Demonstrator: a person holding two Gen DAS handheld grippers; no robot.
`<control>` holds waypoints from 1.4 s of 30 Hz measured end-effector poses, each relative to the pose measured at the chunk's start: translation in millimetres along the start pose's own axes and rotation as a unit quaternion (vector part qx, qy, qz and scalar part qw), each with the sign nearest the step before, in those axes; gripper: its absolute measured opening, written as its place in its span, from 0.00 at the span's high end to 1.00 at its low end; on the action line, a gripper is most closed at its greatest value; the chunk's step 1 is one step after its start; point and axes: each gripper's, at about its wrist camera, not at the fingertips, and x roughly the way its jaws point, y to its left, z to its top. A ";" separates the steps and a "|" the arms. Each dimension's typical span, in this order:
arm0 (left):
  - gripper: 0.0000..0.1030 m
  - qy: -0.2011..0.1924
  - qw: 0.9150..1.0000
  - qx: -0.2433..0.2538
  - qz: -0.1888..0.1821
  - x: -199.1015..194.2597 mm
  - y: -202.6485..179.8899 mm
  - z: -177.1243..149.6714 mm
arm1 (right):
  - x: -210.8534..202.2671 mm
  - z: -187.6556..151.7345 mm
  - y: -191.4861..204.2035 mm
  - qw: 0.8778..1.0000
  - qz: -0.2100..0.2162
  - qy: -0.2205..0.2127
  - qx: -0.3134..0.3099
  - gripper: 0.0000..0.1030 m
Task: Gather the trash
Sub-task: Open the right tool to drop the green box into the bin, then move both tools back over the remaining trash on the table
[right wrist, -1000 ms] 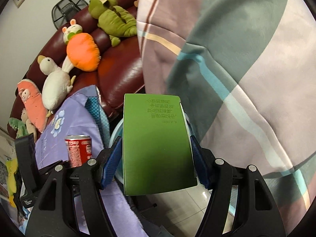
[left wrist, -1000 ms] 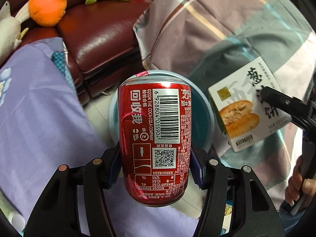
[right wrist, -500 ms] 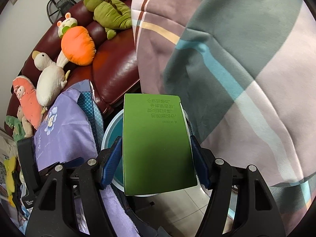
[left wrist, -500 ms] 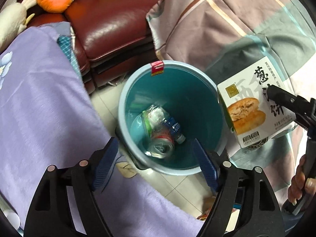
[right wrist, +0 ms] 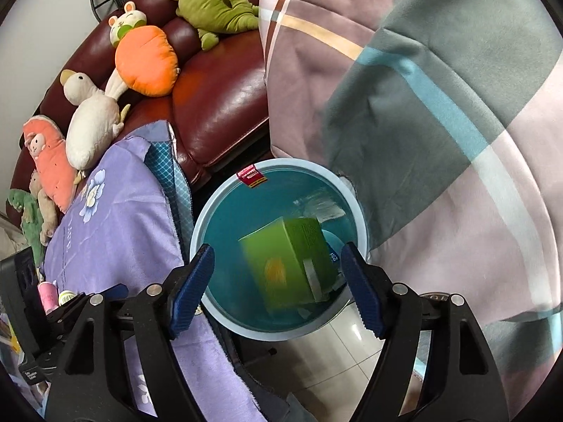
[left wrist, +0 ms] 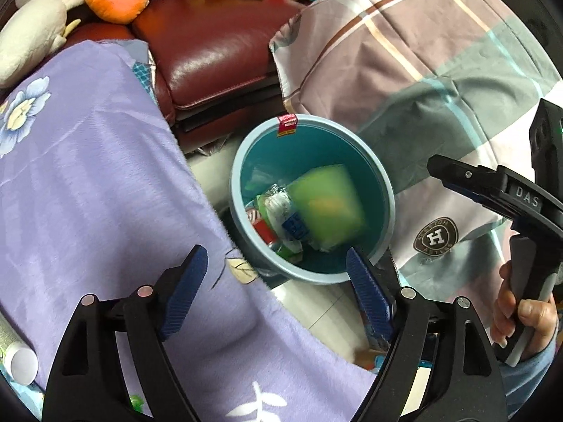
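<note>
The left gripper [left wrist: 274,281] is hanging over the edge of a purple flowered blanket [left wrist: 88,183], its jaws opening with nothing between the blue pads. The right gripper [right wrist: 278,285] is pointing down at the bin [right wrist: 211,218] — its jaws are opening too, and nothing is being gripped. A hand [left wrist: 524,320] is holding that right gripper's handle at the right edge of the left wrist view.

Just past both sets of fingers, the round blue bin is standing on a tiled floor [right wrist: 337,362], between the purple blanket and a plaid quilt [right wrist: 440,123]. Inside it a green box [right wrist: 292,263] is blurred and tilted, loose from the pads; whether it is resting on the rubbish below cannot be told. Beside it in the bin are lying a crushed plastic bottle [left wrist: 281,211] and a red can [left wrist: 262,227], mostly hidden. A red sticker [left wrist: 286,126] is sitting on the bin's far rim.

Farther back, a dark red leather sofa [right wrist: 218,105] is carrying soft toys — an orange carrot [right wrist: 146,59], a white duck [right wrist: 89,119] and a green frog [right wrist: 211,7].
</note>
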 end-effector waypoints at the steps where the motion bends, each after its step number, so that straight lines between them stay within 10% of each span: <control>1: 0.20 -0.001 1.000 -0.001 -0.001 -2.9 2.2 -2.0 | -0.5 -1.0 1.5 1.000 -0.002 0.001 -0.001 0.28; 42: 0.20 -0.069 0.979 -0.164 0.097 -184.8 207.3 -174.9 | 4.6 -112.0 220.2 0.980 0.036 0.103 -0.166 0.21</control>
